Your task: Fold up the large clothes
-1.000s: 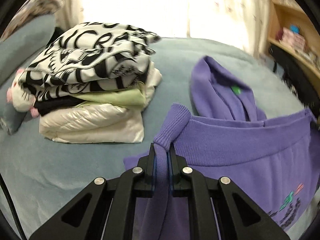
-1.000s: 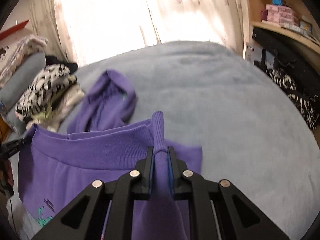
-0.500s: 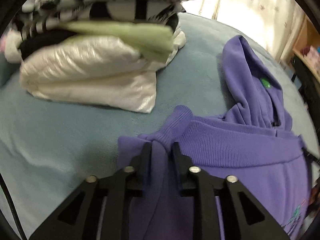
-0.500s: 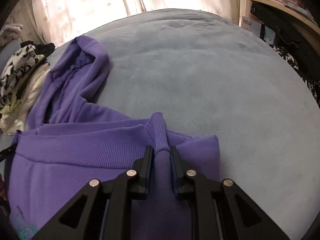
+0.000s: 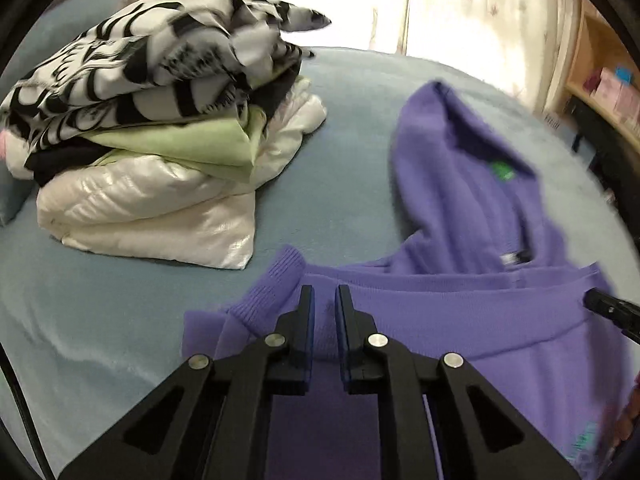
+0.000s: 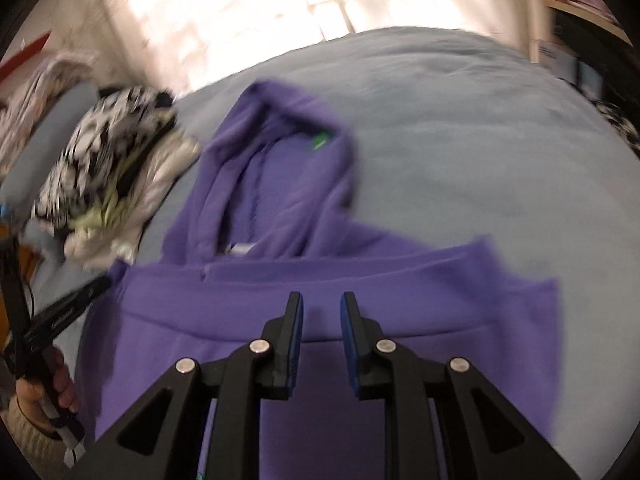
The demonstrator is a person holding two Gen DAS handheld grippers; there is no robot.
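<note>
Purple fleece hoodie (image 5: 460,320) lies folded on the pale blue plush bed cover (image 5: 100,320), hood flat beyond the ribbed hem, beside a stack of folded clothes (image 5: 160,152). Left gripper (image 5: 323,300) is closing, nothing pinched; right gripper (image 6: 321,308) stands slightly apart above the hem, gripping nothing

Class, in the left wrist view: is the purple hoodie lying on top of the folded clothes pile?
No: the purple hoodie lies beside the pile, on the bed.

Left hand-held gripper (image 5: 323,300) closing, empty; right (image 6: 321,308) parted.
</note>
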